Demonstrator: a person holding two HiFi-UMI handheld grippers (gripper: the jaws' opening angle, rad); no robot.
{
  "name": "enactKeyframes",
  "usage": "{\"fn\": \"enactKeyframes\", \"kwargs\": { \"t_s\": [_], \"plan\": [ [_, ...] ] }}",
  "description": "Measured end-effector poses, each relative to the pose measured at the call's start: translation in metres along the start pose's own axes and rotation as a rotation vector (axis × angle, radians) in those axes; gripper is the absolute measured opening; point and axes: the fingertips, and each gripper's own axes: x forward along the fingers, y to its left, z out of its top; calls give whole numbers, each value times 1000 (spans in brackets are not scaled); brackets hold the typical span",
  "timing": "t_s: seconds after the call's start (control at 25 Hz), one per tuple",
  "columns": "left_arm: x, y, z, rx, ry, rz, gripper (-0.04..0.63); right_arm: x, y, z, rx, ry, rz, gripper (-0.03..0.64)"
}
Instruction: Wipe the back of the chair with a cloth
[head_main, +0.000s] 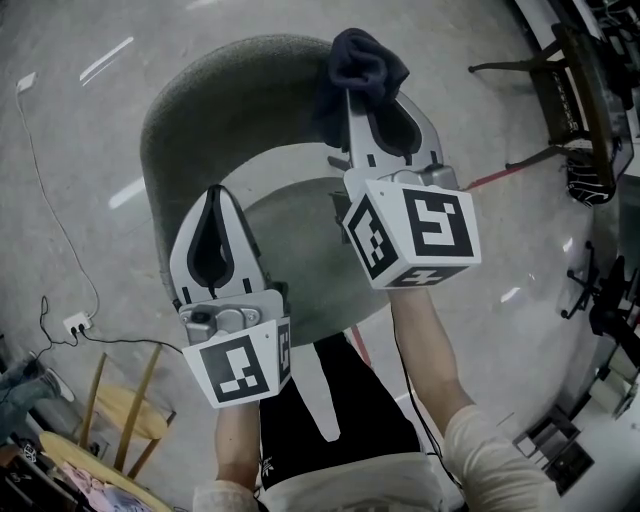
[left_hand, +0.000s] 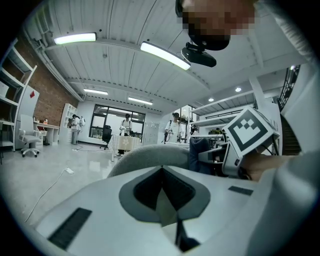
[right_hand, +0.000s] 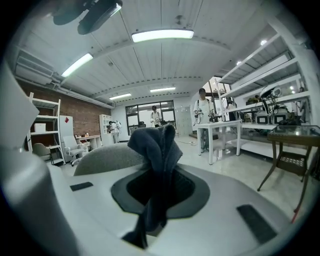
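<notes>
grey chair (head_main: 230, 100), cloth (head_main: 368, 60), glossy floor (head_main: 450, 30), brick wall (right_hand: 85, 120)

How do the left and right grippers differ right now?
The right gripper has its jaws shut on a dark cloth; the left gripper has its jaws shut on nothing. The right gripper reaches the far rim of the grey chair back; the left gripper is nearer the person. Both point away from the person.
</notes>
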Motion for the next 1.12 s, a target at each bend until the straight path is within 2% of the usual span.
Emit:
{"fn": "enactKeyframes", "kwargs": {
  "t_s": [0.12,0.32,0.52,0.76,0.96,1.12],
  "plan": [
    [-6,4,0,-6,-2,16,15,-8,16,6,-43,-19,45,58],
    [-19,22,-6,-14,3,77,15,-15,72,4,-70,-27,209,58],
    [-36,51,-18,-34,28,159,15,-13,136,-27,-60,21,383,58],
    [-56,79,-38,-52,56,211,15,-17,203,-66,-61,87,535,58],
    [-63,91,-49,-63,74,245,15,-17,231,-82,-74,116,599,58],
    [-63,96,-52,-65,84,254,15,-11,238,-86,-90,126,598,58]
  ]
}}
